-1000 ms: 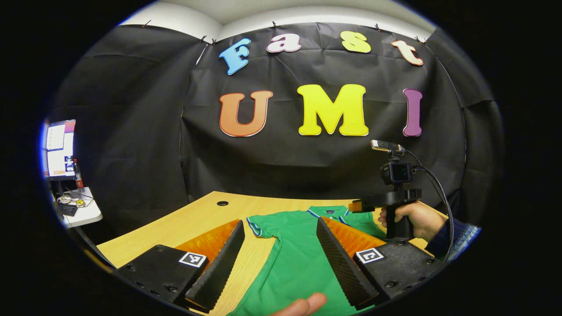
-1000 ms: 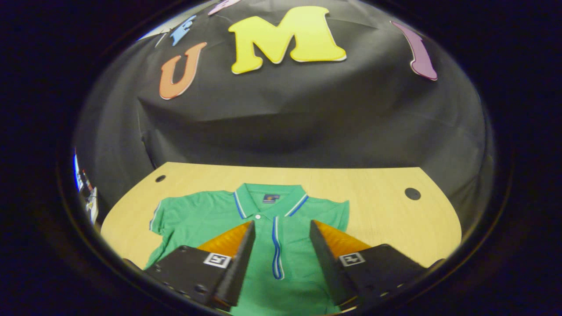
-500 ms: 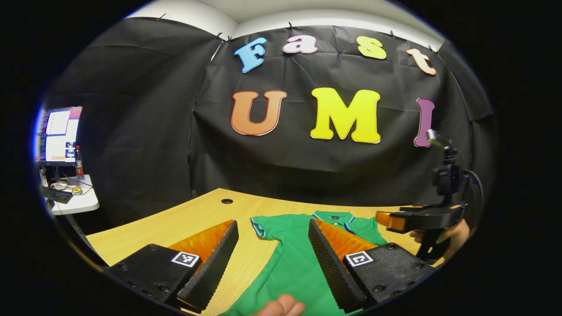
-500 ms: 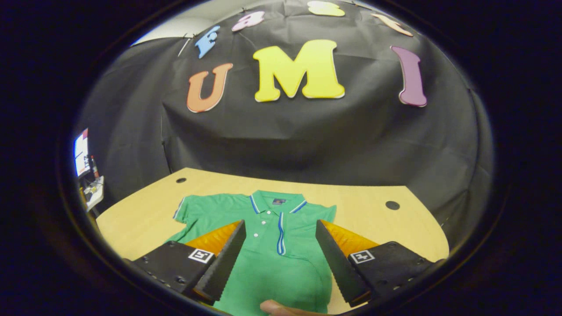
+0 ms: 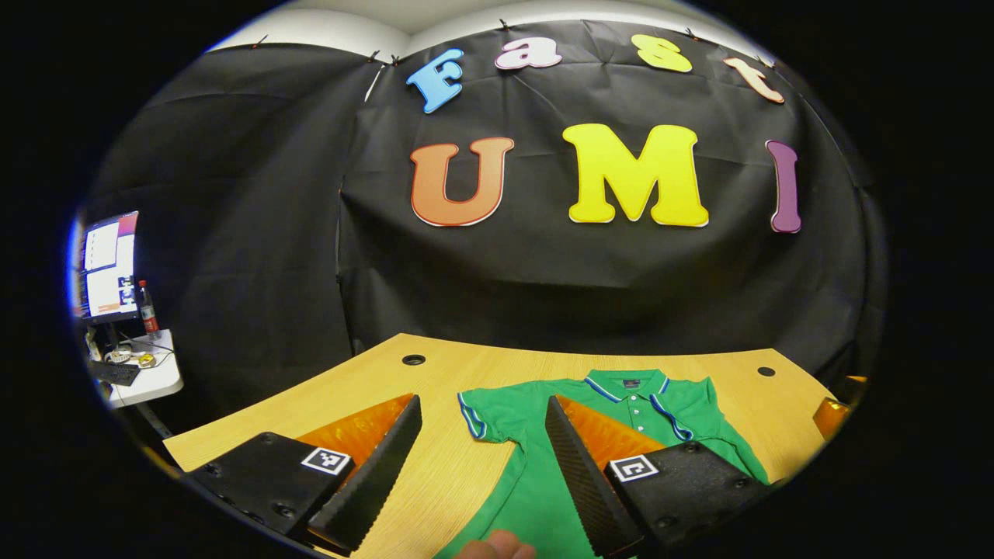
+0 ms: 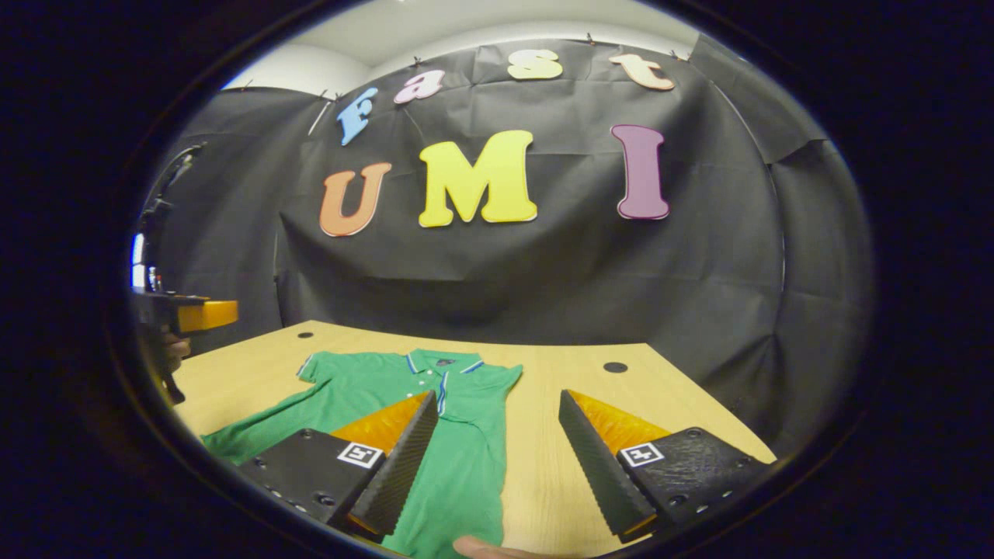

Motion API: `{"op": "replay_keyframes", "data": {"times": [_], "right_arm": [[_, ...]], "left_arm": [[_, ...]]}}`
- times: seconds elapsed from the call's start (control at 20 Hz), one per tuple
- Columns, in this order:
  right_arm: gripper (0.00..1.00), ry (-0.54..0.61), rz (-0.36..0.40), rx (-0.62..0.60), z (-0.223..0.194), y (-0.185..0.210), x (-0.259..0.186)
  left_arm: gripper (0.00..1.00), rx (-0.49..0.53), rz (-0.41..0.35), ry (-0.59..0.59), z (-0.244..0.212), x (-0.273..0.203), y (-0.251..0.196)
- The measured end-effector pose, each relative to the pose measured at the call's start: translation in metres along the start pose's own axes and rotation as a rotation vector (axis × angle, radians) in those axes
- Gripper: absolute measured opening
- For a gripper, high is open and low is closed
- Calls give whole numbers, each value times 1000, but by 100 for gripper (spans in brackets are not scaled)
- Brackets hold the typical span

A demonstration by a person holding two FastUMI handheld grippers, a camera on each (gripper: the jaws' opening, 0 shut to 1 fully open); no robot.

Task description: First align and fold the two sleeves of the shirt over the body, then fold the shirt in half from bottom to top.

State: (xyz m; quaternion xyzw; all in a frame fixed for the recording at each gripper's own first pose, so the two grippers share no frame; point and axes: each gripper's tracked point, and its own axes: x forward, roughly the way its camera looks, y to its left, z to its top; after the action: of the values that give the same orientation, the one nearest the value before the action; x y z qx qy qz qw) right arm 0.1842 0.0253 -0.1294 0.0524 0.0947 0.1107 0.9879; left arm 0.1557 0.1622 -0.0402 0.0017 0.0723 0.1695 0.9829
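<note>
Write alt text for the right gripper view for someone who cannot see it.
A green polo shirt lies flat on a wooden table, collar toward the black cloth wall. The right gripper hovers in the foreground, jaws open and empty, above the shirt's edge and bare wood beside it. The left gripper shows at the far left.

I see the green polo shirt (image 5: 536, 466) lying flat on the wooden table (image 5: 365, 388), front side up, with its collar (image 5: 627, 385) toward the far edge. It has blue and white stripes on the collar, the placket and the sleeve cuff. The short sleeve (image 5: 485, 407) is spread out to the side, not folded.
</note>
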Motion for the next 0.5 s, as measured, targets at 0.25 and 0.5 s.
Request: {"op": "replay_keyframes", "data": {"times": [0.25,0.5], "right_arm": [[92,-67,72,38,2,-4,-2],[95,-79,60,20,0,-10,1]], "left_arm": [[100,-33,16,134,-25,99,6],[100,-176,70,320,-82,185,30]]}}
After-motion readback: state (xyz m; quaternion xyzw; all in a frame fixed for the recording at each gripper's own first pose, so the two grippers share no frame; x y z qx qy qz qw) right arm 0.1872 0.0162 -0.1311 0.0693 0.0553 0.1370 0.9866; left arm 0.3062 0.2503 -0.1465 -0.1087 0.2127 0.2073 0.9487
